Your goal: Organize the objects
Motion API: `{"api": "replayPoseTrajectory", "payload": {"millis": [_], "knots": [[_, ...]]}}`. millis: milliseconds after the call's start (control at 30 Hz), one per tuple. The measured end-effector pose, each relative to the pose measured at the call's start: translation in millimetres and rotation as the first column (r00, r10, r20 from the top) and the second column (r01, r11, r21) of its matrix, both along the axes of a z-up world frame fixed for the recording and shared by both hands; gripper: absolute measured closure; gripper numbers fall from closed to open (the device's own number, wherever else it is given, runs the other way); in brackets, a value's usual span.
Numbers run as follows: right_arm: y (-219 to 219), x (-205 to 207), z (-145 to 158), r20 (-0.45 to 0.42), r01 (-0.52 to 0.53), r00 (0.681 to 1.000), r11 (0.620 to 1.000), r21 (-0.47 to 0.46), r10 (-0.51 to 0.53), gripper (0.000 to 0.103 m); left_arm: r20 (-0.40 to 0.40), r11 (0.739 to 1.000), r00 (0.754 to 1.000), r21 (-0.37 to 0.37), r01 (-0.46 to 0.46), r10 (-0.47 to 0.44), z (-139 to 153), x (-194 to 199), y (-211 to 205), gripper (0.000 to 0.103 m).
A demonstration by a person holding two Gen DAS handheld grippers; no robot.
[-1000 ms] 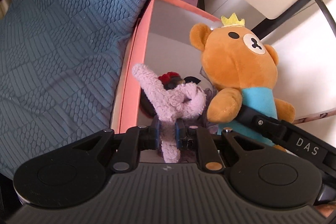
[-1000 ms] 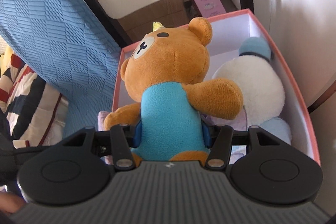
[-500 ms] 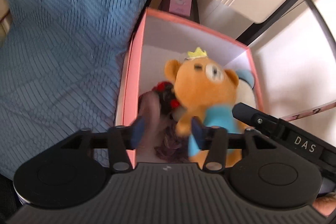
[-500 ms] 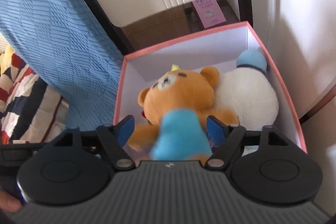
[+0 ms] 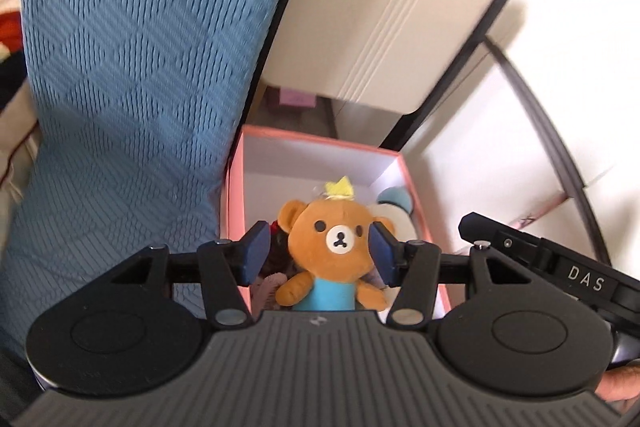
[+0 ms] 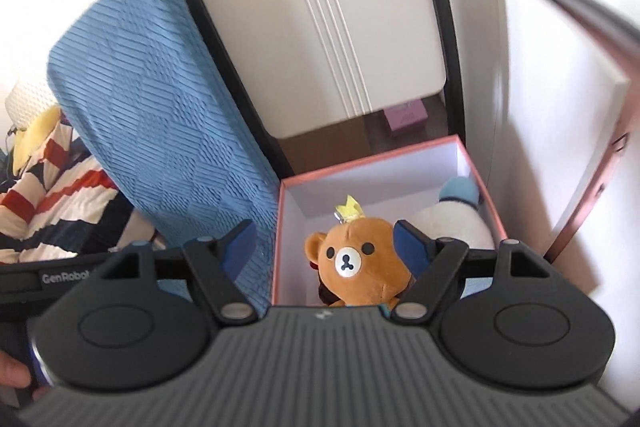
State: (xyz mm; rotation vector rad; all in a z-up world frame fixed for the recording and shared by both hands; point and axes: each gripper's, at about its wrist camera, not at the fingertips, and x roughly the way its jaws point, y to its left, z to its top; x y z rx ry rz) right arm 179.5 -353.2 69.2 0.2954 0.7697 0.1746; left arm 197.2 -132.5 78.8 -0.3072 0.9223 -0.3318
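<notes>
A pink box [image 5: 236, 187] [image 6: 360, 169] with white inner walls stands on the floor. Inside it sits a brown plush bear [image 5: 336, 239] [image 6: 356, 259] with a yellow crown and blue shirt, facing up. A white and blue plush [image 6: 452, 219] [image 5: 394, 207] lies to its right. A pale purple plush [image 5: 270, 287] and a dark toy with red show at the bear's left. My left gripper [image 5: 316, 253] is open and empty above the box. My right gripper [image 6: 326, 247] is open and empty above the box.
A blue textured cushion [image 5: 132, 75] [image 6: 160, 115] leans against the box's left side. A cream cabinet [image 5: 380, 11] [image 6: 320, 11] stands behind, with a small pink carton [image 6: 404, 115] under it. A white wall [image 6: 552, 107] is on the right. Striped bedding [image 6: 52, 179] lies far left.
Both grippers opened and let go: the left released the purple plush, the right released the bear. Both toys dropped into the box, and both grippers pulled up and back.
</notes>
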Motion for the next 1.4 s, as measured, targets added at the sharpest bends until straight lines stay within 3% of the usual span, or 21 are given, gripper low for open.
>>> {"api": "replayPoseTrajectory", "payload": {"millis": [300, 500, 1000, 1400], "knots": [[9, -69, 37, 0.069, 0.038, 0.997, 0.999, -0.027, -0.036, 0.026, 0.111, 0.998, 0.992, -0.006, 0.061, -0.06, 42, -59, 20, 0.041], [16, -106, 35, 0.053, 0.063, 0.997, 0.997, -0.039, -0.061, 0.026, 0.167, 0.996, 0.982, 0.012, 0.093, -0.093, 50, -105, 18, 0.034], [29, -181, 4, 0.072, 0.114, 0.991, 0.991, -0.069, -0.109, 0.026, 0.238, 0.988, 0.96, 0.077, 0.131, -0.146, 23, -177, 29, 0.012], [37, -192, -26, 0.046, 0.092, 0.995, 0.995, -0.05, -0.09, 0.024, 0.226, 0.992, 0.966, 0.065, 0.112, -0.124, -8, -186, 39, 0.011]]}}
